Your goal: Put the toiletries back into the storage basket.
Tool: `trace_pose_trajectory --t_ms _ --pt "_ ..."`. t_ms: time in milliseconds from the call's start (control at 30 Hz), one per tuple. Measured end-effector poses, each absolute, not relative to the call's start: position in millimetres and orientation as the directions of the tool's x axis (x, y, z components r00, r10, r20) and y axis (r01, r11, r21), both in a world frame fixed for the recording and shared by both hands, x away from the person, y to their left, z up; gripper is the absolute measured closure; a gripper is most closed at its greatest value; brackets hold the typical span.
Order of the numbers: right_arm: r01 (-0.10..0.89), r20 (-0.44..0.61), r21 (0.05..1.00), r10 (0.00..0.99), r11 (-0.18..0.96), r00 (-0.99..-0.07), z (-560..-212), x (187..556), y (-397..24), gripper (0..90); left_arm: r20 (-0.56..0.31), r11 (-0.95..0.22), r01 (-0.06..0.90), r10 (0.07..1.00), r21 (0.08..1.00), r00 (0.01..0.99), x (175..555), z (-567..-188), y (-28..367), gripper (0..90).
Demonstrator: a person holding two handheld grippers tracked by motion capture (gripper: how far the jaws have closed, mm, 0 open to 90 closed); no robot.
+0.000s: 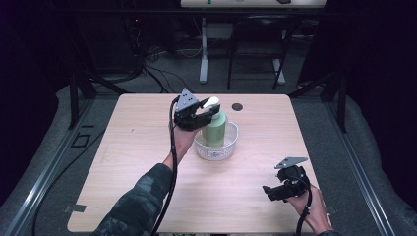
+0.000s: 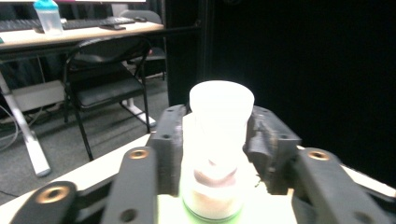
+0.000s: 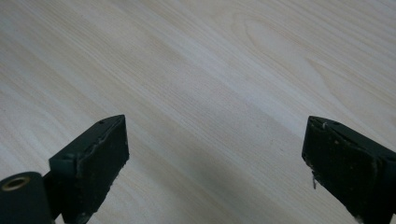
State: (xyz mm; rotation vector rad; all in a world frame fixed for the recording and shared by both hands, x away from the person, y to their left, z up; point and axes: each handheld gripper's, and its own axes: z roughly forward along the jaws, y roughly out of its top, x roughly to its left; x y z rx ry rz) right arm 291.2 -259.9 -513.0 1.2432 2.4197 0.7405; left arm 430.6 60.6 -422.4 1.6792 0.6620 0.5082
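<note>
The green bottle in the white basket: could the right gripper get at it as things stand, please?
Probably yes. The right gripper has open jaws over bare table, and nothing stands between it and the green bottle. But the left gripper sits around the white cap, so only the body above the white basket is free.

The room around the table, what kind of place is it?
Probably a lab or office set up for recording. A wooden table stands inside dark curtains, cables lie on the grey floor, and behind there is a desk with a keyboard and a black folding chair.
</note>
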Motion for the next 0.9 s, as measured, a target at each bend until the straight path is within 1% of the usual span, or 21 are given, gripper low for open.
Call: trace_pose_trajectory --t_ms 200,267,367,600,700,800,900 --pt "0.655 -0.046 0.578 0.821 0.486 -0.569 -513.1 291.5 -260.0 6.9 -0.017 -0.152 0.16 0.672 0.975 0.74 429.6 -420.7 60.6 32.8" --pt "0.656 -0.044 0.578 0.821 0.486 -0.569 -513.4 291.7 -259.9 6.9 -0.016 -0.153 0.163 0.68 0.975 0.733 429.0 -420.0 60.4 27.5" --pt "0.659 -0.037 0.578 0.822 0.482 -0.569 -514.2 292.8 -259.9 6.9 -0.02 -0.157 0.173 0.682 0.972 0.731 428.3 -420.0 60.5 21.9" --pt "0.657 -0.034 0.576 0.817 0.487 -0.575 -515.6 293.3 -260.5 7.0 -0.033 -0.137 0.177 0.693 0.974 0.721 421.2 -423.1 65.9 14.1" --pt "0.655 -0.038 0.576 0.817 0.489 -0.576 -514.8 293.1 -260.9 7.1 -0.034 -0.137 0.178 0.693 0.974 0.72 417.4 -425.0 69.6 8.7" --pt "0.655 -0.039 0.577 0.818 0.488 -0.575 -514.0 293.3 -260.0 7.0 -0.038 -0.124 0.171 0.694 0.977 0.719 411.8 -426.6 76.6 5.8" --pt "0.653 -0.044 0.574 0.815 0.493 -0.577 -514.6 293.3 -259.6 7.0 -0.036 -0.119 0.167 0.701 0.979 0.712 405.3 -427.6 85.7 5.1"
